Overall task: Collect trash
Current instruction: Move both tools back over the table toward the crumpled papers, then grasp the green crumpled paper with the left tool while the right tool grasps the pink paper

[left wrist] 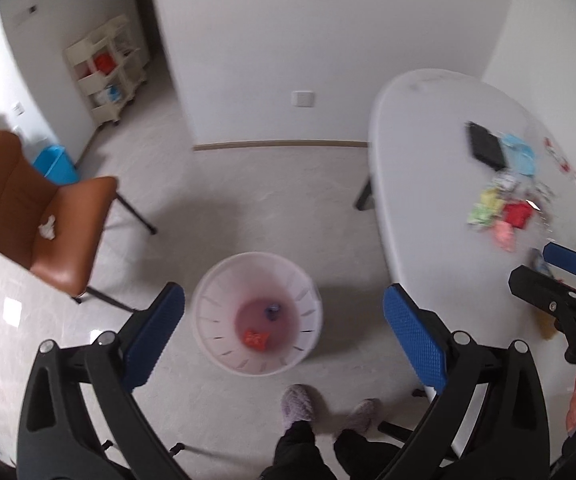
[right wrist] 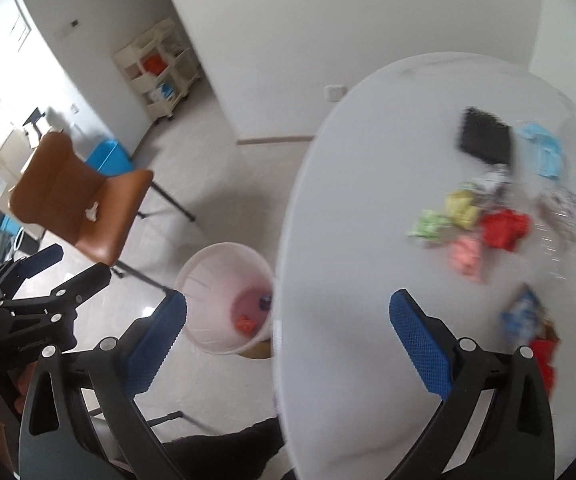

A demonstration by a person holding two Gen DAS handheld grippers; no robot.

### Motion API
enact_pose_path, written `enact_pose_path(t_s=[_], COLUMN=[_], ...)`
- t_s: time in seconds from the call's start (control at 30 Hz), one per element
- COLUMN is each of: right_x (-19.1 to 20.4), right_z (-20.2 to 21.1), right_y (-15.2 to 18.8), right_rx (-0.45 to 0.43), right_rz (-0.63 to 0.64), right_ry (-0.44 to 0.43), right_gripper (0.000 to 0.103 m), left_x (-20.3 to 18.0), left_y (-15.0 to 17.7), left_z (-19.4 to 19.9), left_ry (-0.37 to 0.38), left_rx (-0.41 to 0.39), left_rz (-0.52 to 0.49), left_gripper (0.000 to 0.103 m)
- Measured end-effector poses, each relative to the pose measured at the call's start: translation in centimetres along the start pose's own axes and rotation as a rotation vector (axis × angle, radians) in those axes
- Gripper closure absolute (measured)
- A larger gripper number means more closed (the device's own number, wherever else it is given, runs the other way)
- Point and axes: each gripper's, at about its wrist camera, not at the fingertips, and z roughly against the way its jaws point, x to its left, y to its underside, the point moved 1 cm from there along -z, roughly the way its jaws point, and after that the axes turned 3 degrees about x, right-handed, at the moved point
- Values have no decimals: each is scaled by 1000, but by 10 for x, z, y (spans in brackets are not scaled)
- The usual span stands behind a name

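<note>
A white wastebasket stands on the floor beside the white table. An orange wrapper and a small blue scrap lie in it. My left gripper hangs open above the basket with nothing between its fingers. My right gripper is open and empty over the table's near edge, with the basket to its left. Farther on the table lies a blurred heap of wrappers: green, yellow, red, pink, and a blue packet.
A brown chair with a crumpled tissue on its seat stands left of the basket. A blue bin and a cream shelf cart are by the far wall. A person's slippered feet are just in front of the basket.
</note>
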Motion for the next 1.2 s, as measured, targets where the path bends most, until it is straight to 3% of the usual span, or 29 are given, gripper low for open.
enact_pose_path(t_s=[0.3,0.53,0.7,0.77,1.03,1.2], right_x=[-84,-147,-178,-187,-207,-212], right_z=[57,81,89,89,73,58], right_y=[55,95,105,106,102,86], right_rx=[-67,-71,-73,-72,-36,-13], right_rz=[-158,-313,-355,-366,-402,-374], right_ry=[121,197,230,236,224,213], right_gripper=[2,2,2,2,2,2], left_x=[-101,-178,-210,-217,-250,-262], left_y=[-2,-7,-27,-38,-63,-66], left_z=[-10,-38,-80,-97,-156,-178], left_ry=[135,177,144,134,152,149], left_rx=[35,29,39,51,112,150], left_rz=[-154,-260,-306,-321,-379,-401], left_gripper=[8,8,10,17,25,39])
